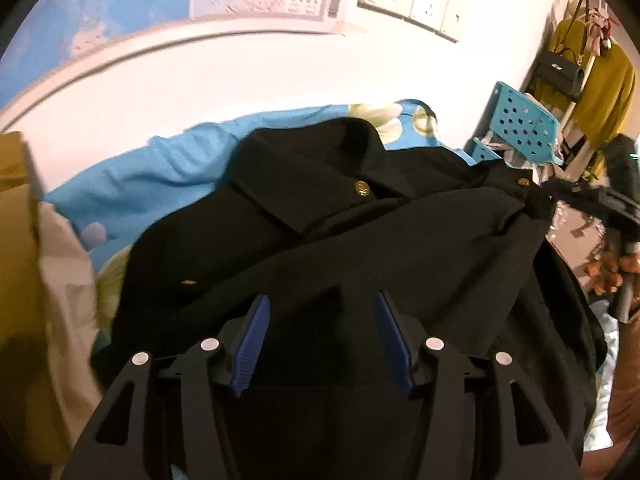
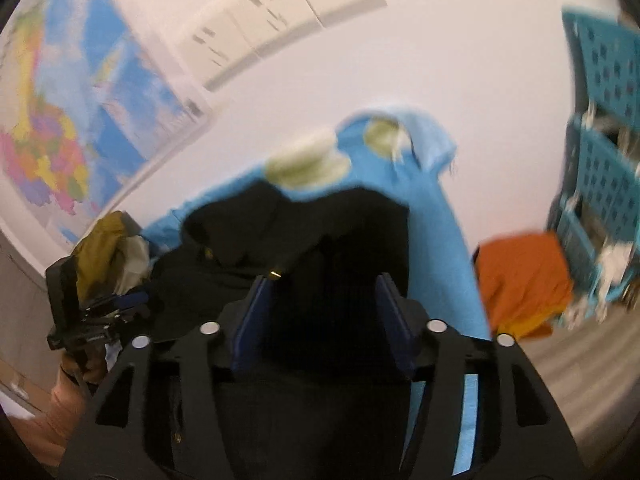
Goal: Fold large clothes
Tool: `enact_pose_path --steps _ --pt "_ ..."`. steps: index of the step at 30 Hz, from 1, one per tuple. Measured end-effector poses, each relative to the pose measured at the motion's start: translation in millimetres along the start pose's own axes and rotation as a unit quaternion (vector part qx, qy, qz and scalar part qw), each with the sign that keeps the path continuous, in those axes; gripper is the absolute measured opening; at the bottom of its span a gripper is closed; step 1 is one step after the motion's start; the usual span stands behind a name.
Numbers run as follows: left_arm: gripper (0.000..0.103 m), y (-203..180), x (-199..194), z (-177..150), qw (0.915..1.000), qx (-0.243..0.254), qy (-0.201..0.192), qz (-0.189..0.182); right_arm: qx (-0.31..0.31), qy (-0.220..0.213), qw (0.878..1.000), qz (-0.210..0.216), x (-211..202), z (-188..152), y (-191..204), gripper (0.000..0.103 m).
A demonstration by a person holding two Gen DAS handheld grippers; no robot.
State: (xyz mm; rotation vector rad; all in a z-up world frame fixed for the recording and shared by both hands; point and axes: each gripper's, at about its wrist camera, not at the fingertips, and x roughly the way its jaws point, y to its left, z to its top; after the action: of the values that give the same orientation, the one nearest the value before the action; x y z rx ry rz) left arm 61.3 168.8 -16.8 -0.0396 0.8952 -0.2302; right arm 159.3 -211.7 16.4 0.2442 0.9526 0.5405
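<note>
Black jacket (image 1: 320, 216) – blue sheet (image 1: 132, 184), both claws apart

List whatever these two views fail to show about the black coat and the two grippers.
- Black coat: its near hem, left wrist view, hidden behind the left gripper.
- Left gripper's jaws stand apart over the cloth; whether the pads touch it is unclear, black on black.
- Right gripper: right wrist view is motion-blurred; any grip on the coat cannot be told.
- Coat's sleeves: lost in dark folds, both views.
</note>
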Motion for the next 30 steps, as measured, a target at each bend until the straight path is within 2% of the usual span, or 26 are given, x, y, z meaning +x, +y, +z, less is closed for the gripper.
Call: enact_pose_path --steps 3,5,7,8,14,16,17,19,22,27,29,30 --pt "0.053 -5.3 -8.5 -4.9 0.9999 0.003 -0.009 0.011 -0.05 -0.026 0.998 0.015 -15.7 -3.3 25.6 0.058" --pt "0.053 -10.2 -12.3 -7.8 0.9996 0.004 -0.014 0.023 -0.08 -0.023 0.996 0.018 -11.4 -5.1 40.6 0.058" --pt "0.053 -14.4 -14.4 -10.0 0.9995 0.007 -0.015 0.026 -0.105 -0.016 0.994 0.017 -2.4 -8.4 53.0 0.068" --pt "0.054 -15.7 -15.3 -10.7 0.9995 0.007 -0.015 0.026 -0.109 -0.008 0.994 0.021 4.8 -10.6 56.4 0.068" --pt "0.057 -26.3 -18.8 -17.0 0.9981 0.03 -0.019 0.051 -0.117 0.034 0.993 0.004 42.3 -18.7 57.5 0.06" --pt "0.057 -27.5 -19.2 -18.4 0.9979 0.034 -0.018 0.053 -0.106 0.047 0.993 -0.007 53.0 -18.0 49.2 0.052" --pt "0.057 -27.2 -18.7 -18.9 0.9975 0.035 -0.018 0.059 -0.098 0.054 0.994 -0.007 58.2 -18.0 44.9 0.051" --pt "0.057 -25.9 -14.6 -20.4 0.9972 0.035 -0.013 0.065 -0.095 0.061 0.993 -0.02 67.4 -18.3 37.5 0.04" --pt "0.057 -18.1 -7.2 -22.8 0.9981 0.018 -0.003 0.058 -0.074 0.075 0.994 -0.018 81.0 -19.3 25.4 0.038" --pt "0.058 -12.5 -9.1 -27.0 0.999 0.008 -0.007 0.044 -0.062 0.08 0.995 -0.014 81.6 -18.7 23.4 0.04" --pt "0.063 -9.7 -19.6 -30.3 0.9994 -0.001 -0.019 0.028 -0.06 0.075 0.995 -0.008 72.2 -16.6 25.6 0.046" --pt "0.063 -8.4 -24.1 -32.1 0.9995 -0.004 -0.025 0.022 -0.061 0.07 0.996 -0.009 67.8 -15.9 26.2 0.054"
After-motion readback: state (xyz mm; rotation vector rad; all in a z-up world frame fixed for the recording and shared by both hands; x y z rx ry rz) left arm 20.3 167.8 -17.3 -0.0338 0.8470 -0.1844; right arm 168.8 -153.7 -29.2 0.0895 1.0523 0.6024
